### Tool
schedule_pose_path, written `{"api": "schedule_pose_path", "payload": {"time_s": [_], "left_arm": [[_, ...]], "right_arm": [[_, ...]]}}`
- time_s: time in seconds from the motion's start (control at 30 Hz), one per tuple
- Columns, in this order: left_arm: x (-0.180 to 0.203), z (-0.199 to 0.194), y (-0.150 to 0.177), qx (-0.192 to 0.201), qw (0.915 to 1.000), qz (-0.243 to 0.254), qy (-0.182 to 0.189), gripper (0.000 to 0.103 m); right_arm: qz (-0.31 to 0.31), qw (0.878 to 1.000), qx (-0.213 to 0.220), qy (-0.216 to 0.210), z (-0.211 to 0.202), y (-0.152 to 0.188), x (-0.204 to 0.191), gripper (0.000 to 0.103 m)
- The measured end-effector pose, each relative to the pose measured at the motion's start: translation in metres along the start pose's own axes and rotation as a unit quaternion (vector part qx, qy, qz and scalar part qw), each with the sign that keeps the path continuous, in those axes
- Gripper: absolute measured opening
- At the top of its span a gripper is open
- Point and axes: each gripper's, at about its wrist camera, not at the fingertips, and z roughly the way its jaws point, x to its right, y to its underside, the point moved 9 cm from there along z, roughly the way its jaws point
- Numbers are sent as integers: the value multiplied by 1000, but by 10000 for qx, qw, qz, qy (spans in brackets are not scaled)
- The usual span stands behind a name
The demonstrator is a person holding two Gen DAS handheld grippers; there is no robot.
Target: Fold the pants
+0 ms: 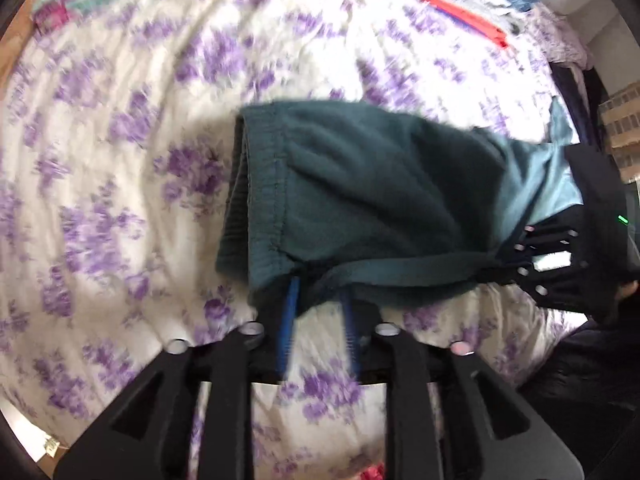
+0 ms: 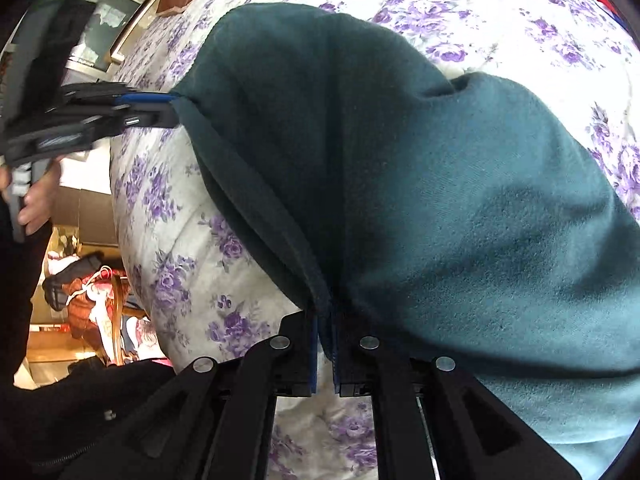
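Dark teal fleece pants (image 1: 360, 200) hang folded between the two grippers above the bed. My left gripper (image 1: 318, 296) is shut on the near edge by the ribbed waistband (image 1: 244, 216). My right gripper (image 2: 325, 320) is shut on the other edge of the pants (image 2: 440, 184). In the left wrist view the right gripper (image 1: 516, 248) shows at the far right, clamped on the cloth. In the right wrist view the left gripper (image 2: 168, 108) shows at the upper left, clamped on a corner.
A white bedspread with purple flowers (image 1: 120, 160) lies under the pants. Stacked folded clothes (image 1: 480, 4) sit at the far right of the bed. Furniture and clutter (image 2: 88, 300) stand beside the bed.
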Motion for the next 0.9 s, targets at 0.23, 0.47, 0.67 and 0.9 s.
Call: {"api": "schedule_pose_path", "payload": {"time_s": [0.23, 0.47, 0.67, 0.9], "left_arm": [[25, -59, -8, 1124, 9919, -475, 347, 64], [59, 15, -16, 729, 9916, -1044, 219, 49], [31, 45, 1, 465, 9829, -1780, 105, 17], [14, 57, 2, 443, 9708, -2354, 154, 2]], "right_arm": [[79, 9998, 188, -11, -3, 3, 2, 15], [-234, 9996, 115, -112, -18, 13, -22, 48], [-144, 9985, 451, 262, -27, -3, -10, 10], [254, 9995, 173, 13, -24, -2, 1, 13]]}}
